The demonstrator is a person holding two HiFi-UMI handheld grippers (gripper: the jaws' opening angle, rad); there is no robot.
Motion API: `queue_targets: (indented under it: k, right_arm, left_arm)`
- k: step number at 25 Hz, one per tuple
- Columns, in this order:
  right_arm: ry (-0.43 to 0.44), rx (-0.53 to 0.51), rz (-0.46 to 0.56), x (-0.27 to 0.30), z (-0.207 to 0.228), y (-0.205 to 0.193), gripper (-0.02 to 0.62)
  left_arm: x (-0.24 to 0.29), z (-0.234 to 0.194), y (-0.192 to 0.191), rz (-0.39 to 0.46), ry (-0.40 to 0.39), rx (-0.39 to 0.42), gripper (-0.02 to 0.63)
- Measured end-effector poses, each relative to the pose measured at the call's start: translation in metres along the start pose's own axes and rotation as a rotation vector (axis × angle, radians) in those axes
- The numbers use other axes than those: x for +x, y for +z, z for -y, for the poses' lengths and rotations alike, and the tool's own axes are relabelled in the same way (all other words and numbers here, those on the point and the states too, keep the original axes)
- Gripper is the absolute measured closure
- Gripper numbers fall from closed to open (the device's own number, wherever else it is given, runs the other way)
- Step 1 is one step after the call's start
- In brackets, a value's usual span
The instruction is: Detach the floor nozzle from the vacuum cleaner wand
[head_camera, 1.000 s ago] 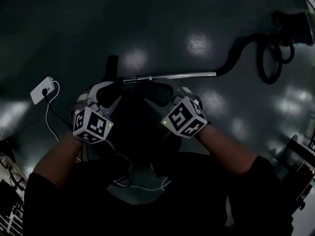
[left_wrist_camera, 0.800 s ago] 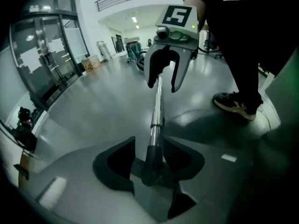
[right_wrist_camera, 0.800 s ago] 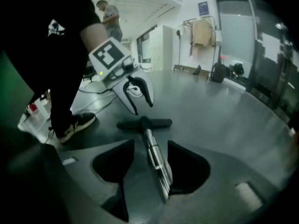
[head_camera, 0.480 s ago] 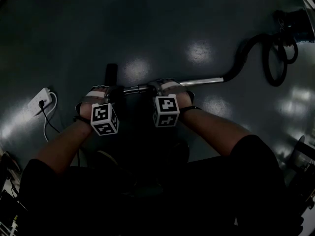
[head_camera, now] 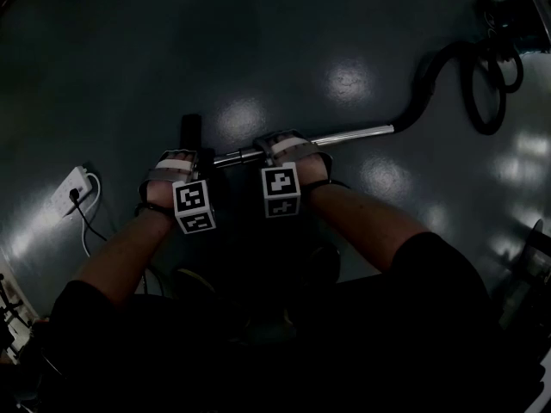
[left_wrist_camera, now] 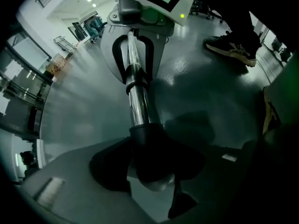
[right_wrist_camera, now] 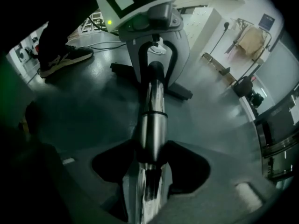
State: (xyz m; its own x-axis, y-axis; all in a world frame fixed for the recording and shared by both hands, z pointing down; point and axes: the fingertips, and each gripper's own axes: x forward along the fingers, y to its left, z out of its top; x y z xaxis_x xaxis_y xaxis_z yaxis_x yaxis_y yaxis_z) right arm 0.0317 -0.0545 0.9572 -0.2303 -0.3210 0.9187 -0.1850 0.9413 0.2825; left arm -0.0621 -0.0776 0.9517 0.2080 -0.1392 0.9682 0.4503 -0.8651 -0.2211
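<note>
The chrome wand lies on the dark floor, its left end joined to the black floor nozzle. My left gripper points down at that joint. In the left gripper view the nozzle's black neck fills the gap of my left gripper; its jaws have just been closing onto it. My right gripper sits a hand's width to the right. Its jaws have just been opening, and in the right gripper view the pads of my right gripper lie against the wand.
A black hose curls from the wand's right end to the vacuum body at top right. A white power strip with its cable lies at the left. A shoe stands close behind the wand.
Both grippers have dropped from above the wand down onto it and rolled so that their marker cubes face up. The wand and the nozzle now sit between their jaws.
</note>
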Motion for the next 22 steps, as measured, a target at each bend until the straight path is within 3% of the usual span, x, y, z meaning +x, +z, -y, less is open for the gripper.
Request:
queue_targets:
  k: [9, 15, 18, 22]
  right_arm:
    - [0.149, 0.083, -0.020, -0.020, -0.005, 0.001, 0.379]
    - [0.148, 0.069, -0.032, -0.033, -0.001, 0.000, 0.380]
    - [0.113, 0.019, -0.032, -0.039, 0.006, 0.003, 0.380]
    - [0.062, -0.069, -0.015, -0.047, 0.010, 0.015, 0.380]
  left_arm:
    - [-0.005, -0.002, 0.007, 0.016, -0.046, -0.070, 0.419]
    - [-0.018, -0.005, 0.016, 0.059, -0.137, -0.138, 0.437]
    - [-0.028, -0.006, 0.016, 0.071, -0.245, -0.191, 0.437]
    - [-0.042, 0.002, 0.011, 0.088, -0.487, -0.298, 0.443]
